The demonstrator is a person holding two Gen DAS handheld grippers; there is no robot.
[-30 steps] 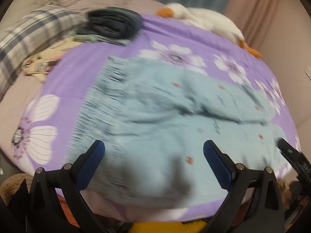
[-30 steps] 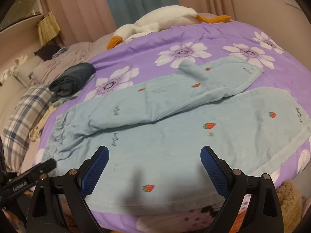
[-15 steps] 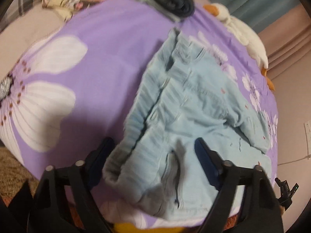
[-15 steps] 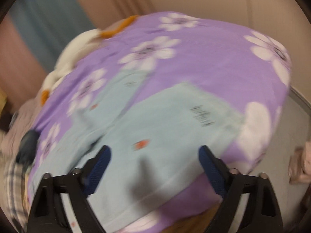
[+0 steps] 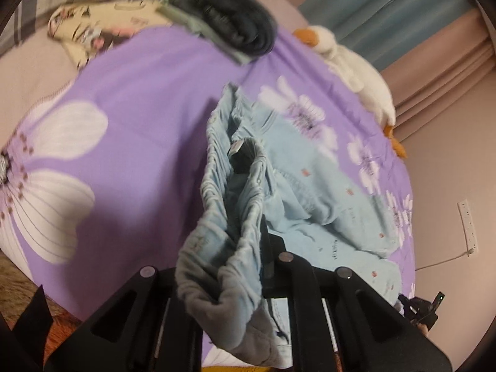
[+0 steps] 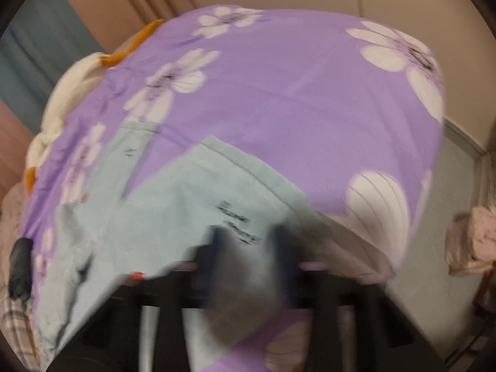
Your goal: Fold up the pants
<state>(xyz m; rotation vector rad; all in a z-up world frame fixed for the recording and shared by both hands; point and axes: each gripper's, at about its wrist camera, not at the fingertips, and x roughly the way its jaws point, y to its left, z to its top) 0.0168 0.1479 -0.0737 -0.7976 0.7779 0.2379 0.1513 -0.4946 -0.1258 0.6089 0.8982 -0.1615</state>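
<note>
Pants lie on the purple bedspread. The left gripper has just closed on the bunched waistband; the right gripper has just closed, apparently on a leg hem, though blur hides the contact. Risk: a shallow hem bite may slip on lifting. Beyond the pants lie a plush goose, curtains and a wall.

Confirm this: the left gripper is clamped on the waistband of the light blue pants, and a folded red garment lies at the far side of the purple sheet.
Wrong colour: in the left wrist view the folded garment is dark, not red. The rest stands: the left gripper is clamped on the waistband of the pants on the sheet.
</note>
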